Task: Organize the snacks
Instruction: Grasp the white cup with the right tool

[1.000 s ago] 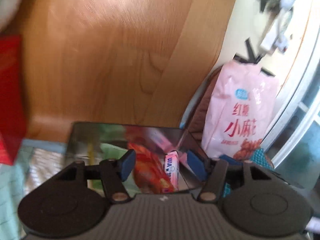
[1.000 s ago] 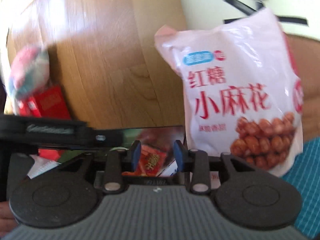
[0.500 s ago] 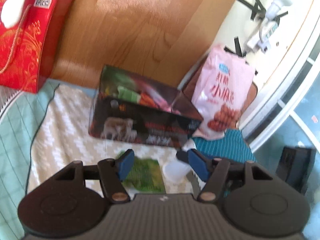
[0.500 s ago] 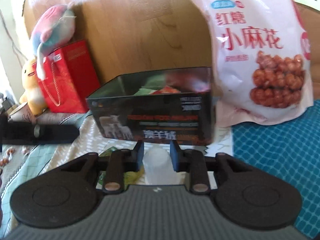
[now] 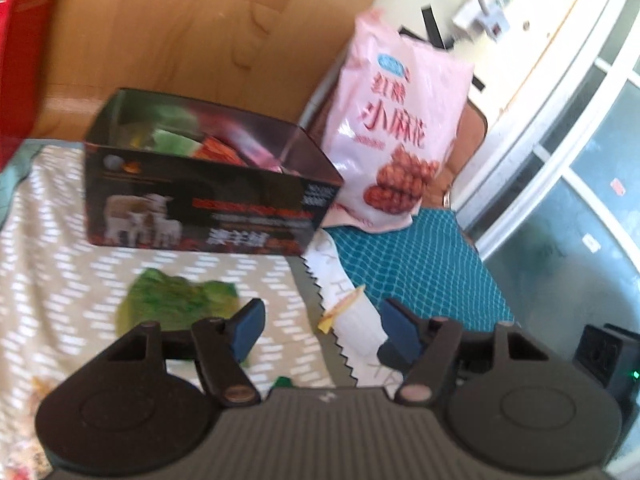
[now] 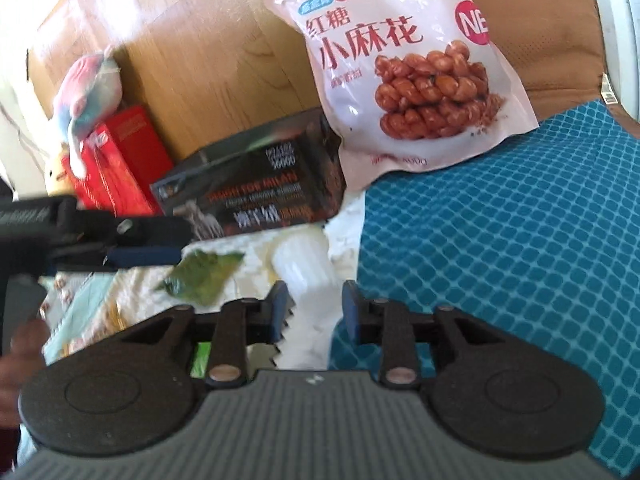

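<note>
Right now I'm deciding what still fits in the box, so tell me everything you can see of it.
The box is a dark, glossy rectangular carton, open at the top, with white sheep and red lettering printed on its front. It stands upright on the patterned cloth against the wooden board. Green and orange packets lie inside. The pink snack bag leans at its right end; neither gripper touches it.

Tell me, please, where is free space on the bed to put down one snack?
Free: the teal mat below the pink bag, and the patterned blanket left of the green packet. Crowded: between the dark box, green packet and white cup.
</note>
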{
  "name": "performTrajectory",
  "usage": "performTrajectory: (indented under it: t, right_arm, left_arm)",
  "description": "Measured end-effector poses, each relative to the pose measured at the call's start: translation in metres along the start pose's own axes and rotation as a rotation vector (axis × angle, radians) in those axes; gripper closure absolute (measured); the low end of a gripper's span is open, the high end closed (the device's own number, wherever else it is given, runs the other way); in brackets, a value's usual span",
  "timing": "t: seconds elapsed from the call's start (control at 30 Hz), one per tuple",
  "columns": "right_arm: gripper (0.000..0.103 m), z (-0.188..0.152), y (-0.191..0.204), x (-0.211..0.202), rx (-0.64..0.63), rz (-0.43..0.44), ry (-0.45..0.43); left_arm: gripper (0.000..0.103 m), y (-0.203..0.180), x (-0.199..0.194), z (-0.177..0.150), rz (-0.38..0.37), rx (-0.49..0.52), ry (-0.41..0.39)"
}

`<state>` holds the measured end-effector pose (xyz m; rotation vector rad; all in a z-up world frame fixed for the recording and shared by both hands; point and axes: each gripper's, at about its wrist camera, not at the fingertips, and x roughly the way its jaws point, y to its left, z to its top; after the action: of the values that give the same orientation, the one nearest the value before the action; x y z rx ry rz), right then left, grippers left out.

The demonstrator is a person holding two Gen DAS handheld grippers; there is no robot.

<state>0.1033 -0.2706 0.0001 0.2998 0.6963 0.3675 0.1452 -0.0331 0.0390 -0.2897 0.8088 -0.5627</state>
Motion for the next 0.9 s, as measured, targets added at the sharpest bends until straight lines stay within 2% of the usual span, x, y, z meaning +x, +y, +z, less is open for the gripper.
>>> performTrajectory:
  t: [0.1, 0.23, 0.3, 0.37, 0.4, 0.47, 0.53, 0.57, 0.67, 0.77, 0.9]
  right_arm:
    - [0.057, -0.001, 0.004, -0.001, -0.048, 0.001, -0.009]
    - [0.056, 0.002, 0.013, 0.005, -0.167, -0.041, -0.016]
    - [0.056, 0.003, 0.015, 0.015, -0.197, -0.038, 0.009]
    - [0.058, 0.001, 0.016, 0.027, -0.220, -0.029, 0.053]
    - [0.067, -0.001, 0.019, 0.030, -0.244, -0.036, 0.053]
    - [0.068, -0.002, 0.025, 0.029, -0.275, -0.069, 0.048]
    - [0.068, -0.002, 0.027, 0.025, -0.262, -0.043, 0.032]
    - [0.068, -0.001, 0.031, 0.022, -0.267, -0.033, 0.013]
    - [0.068, 0.012, 0.049, 0.017, -0.306, -0.010, -0.074]
    - [0.068, 0.037, 0.071, 0.029, -0.327, 0.009, -0.132]
    - [0.068, 0.076, 0.096, 0.072, -0.326, 0.050, -0.145]
  left_arm:
    - [0.038, -0.010, 0.014, 0.002, 0.014, 0.028, 0.025]
    - [0.039, -0.023, 0.037, 0.007, 0.031, 0.067, 0.064]
    - [0.047, -0.027, 0.053, 0.006, 0.035, 0.069, 0.106]
    - [0.060, -0.026, 0.066, 0.003, 0.021, 0.068, 0.143]
    - [0.061, -0.024, 0.066, 0.001, 0.007, 0.061, 0.131]
    - [0.063, -0.021, 0.060, 0.000, 0.007, 0.061, 0.119]
    - [0.067, -0.017, 0.047, 0.003, -0.006, 0.057, 0.094]
    - [0.071, -0.015, 0.037, 0.007, -0.019, 0.057, 0.068]
    - [0.071, -0.005, 0.009, 0.029, -0.036, 0.038, -0.018]
    - [0.070, 0.005, -0.006, 0.056, 0.012, 0.029, -0.096]
    - [0.066, 0.032, -0.011, 0.091, 0.126, -0.010, -0.175]
